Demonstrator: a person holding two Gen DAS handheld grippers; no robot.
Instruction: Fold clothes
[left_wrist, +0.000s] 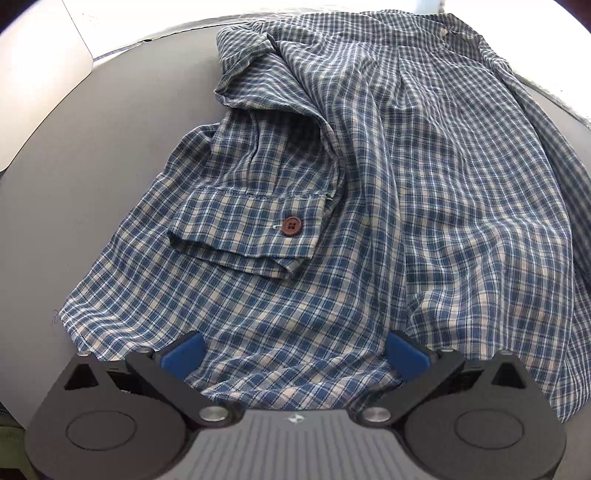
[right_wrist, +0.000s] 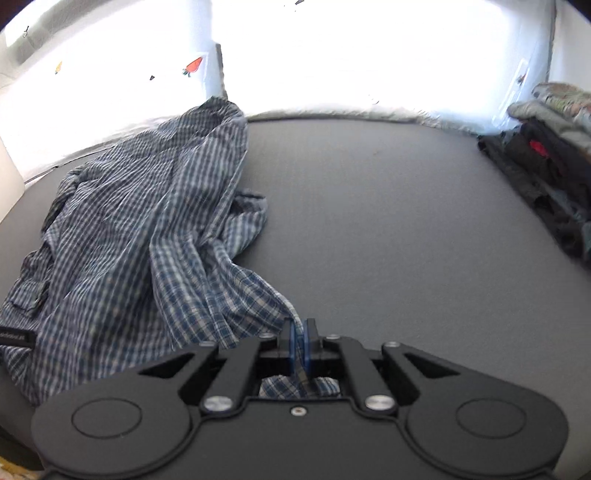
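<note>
The checked shirt (left_wrist: 369, 192) lies crumpled on the grey table (right_wrist: 388, 221), its buttoned cuff (left_wrist: 243, 232) uppermost; the left gripper (left_wrist: 295, 356) hangs spread wide over the hem, clasping nothing; the right gripper (right_wrist: 300, 349) pinches a shirt edge tight; folded clothes (right_wrist: 546, 173) sit far right.
</note>
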